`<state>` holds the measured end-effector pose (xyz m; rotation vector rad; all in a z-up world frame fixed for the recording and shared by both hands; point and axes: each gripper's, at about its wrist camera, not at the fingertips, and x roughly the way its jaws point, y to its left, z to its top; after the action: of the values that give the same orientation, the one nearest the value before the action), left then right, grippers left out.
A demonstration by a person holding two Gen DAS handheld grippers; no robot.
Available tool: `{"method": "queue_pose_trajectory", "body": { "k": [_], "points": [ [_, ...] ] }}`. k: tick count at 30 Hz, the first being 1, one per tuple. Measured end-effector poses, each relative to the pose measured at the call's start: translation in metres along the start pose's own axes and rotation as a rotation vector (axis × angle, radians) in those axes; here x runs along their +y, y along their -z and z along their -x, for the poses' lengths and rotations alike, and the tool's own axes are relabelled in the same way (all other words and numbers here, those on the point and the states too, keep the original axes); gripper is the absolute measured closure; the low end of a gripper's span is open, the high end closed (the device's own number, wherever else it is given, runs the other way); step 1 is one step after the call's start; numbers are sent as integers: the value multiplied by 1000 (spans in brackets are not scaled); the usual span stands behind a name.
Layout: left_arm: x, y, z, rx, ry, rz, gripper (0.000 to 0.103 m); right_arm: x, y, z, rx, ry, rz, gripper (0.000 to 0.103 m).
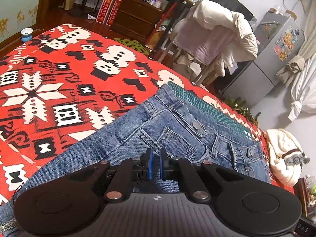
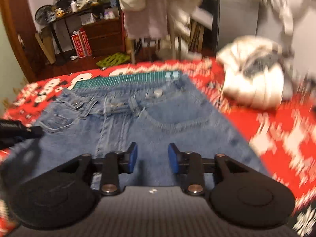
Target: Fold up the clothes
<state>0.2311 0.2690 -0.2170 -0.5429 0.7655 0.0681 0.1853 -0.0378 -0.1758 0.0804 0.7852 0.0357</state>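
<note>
Blue jeans (image 1: 158, 126) lie flat on the red patterned cover (image 1: 59, 73), waistband at the far side and the button (image 1: 196, 126) showing. My left gripper (image 1: 156, 164) hovers over the hip area below the pocket. Its blue pads (image 1: 149, 164) are almost together, and no fold of denim shows pinched between them. In the blurred right wrist view the jeans (image 2: 138, 122) fill the middle. My right gripper (image 2: 152, 161) stands open just above the upper leg, with nothing between its fingers. The left gripper's black tip (image 2: 23, 131) shows at the left edge, by the pocket.
A green cutting mat (image 1: 207, 108) lies under the waistband's far edge. A cream bundle of clothes (image 2: 254, 79) sits on the cover to the right of the jeans. Beyond the bed edge stand a chair draped with pale laundry (image 1: 213, 33), a dark dresser (image 1: 136, 17) and a grey fridge (image 1: 276, 55).
</note>
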Motion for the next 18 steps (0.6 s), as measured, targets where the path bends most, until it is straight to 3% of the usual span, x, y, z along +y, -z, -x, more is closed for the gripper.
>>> {"method": "queue_pose_trajectory", "body": {
  "k": [2,5,8,12,16,18],
  "points": [
    [-4,1,-1,3,-7,-29,98,5,0,-3,-33,13,20,43],
    [-11,4,-1,9,-21,-78,96,1,2,-10,-27,-3,-4,33],
    [-17,6,0,10,-41,-124,87,-2,4,-19,-8,7,-15,20],
    [-23,10,0,3,-71,-178,82,-7,7,-29,23,20,-47,14],
    [-25,13,-2,-4,-83,-206,80,-12,8,-36,51,-6,-98,1],
    [-24,14,-2,-8,-82,-204,80,-14,10,-39,64,-19,-127,1]
  ]
}}
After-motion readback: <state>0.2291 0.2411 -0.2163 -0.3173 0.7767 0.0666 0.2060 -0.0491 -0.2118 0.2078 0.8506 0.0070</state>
